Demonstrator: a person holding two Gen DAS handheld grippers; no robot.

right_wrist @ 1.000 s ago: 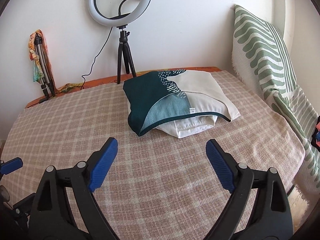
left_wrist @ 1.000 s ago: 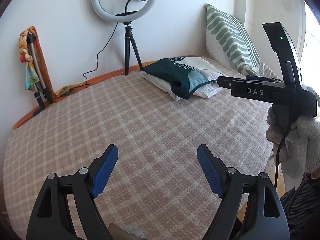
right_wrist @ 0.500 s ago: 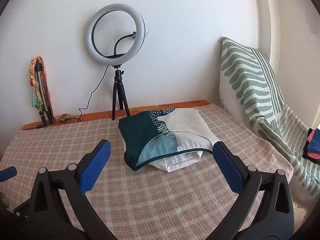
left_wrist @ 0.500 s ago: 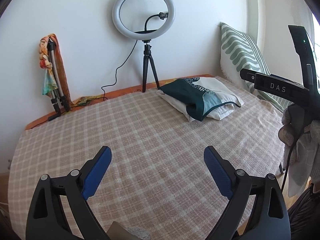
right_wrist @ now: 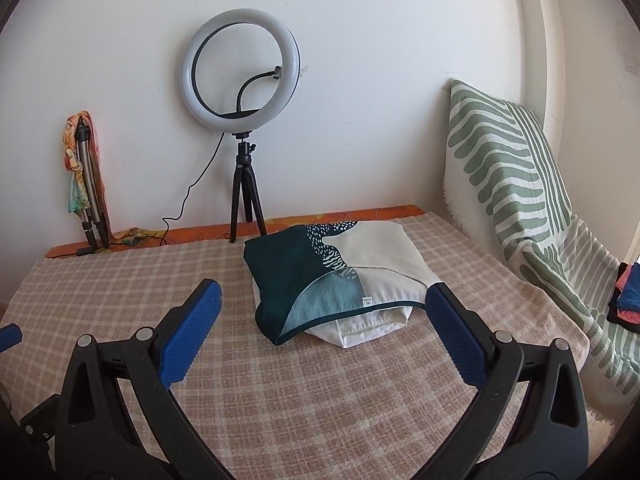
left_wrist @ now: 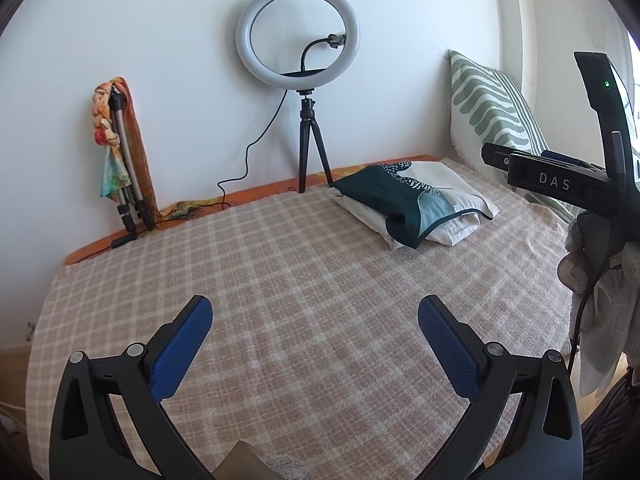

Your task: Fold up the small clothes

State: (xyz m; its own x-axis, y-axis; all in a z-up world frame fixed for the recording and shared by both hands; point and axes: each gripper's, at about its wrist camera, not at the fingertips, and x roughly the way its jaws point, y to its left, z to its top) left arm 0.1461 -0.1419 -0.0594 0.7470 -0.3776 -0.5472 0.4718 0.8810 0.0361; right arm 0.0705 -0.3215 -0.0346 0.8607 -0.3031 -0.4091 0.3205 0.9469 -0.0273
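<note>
A folded stack of small clothes lies at the back of the checked bed cover: a dark green, teal and cream patterned piece [right_wrist: 320, 280] on top of a white piece [right_wrist: 368, 326]. The stack also shows in the left wrist view [left_wrist: 412, 204]. My right gripper [right_wrist: 320, 320] is open and empty, raised above the cover in front of the stack, apart from it. My left gripper [left_wrist: 316, 336] is open and empty over bare cover at the front left. The right gripper's body [left_wrist: 560, 184] shows at the right edge of the left wrist view, held by a gloved hand.
A ring light on a black tripod [right_wrist: 244, 204] stands at the wall behind the stack, its cable trailing left. A folded tripod wrapped in a scarf [right_wrist: 86, 184] leans at the back left. A green striped cushion [right_wrist: 512, 184] leans at the right. Coloured cloths [right_wrist: 628, 292] lie at the far right.
Both grippers have pulled back and lifted away from the folded stack, which now looks smaller and farther. Both stay open and empty.
</note>
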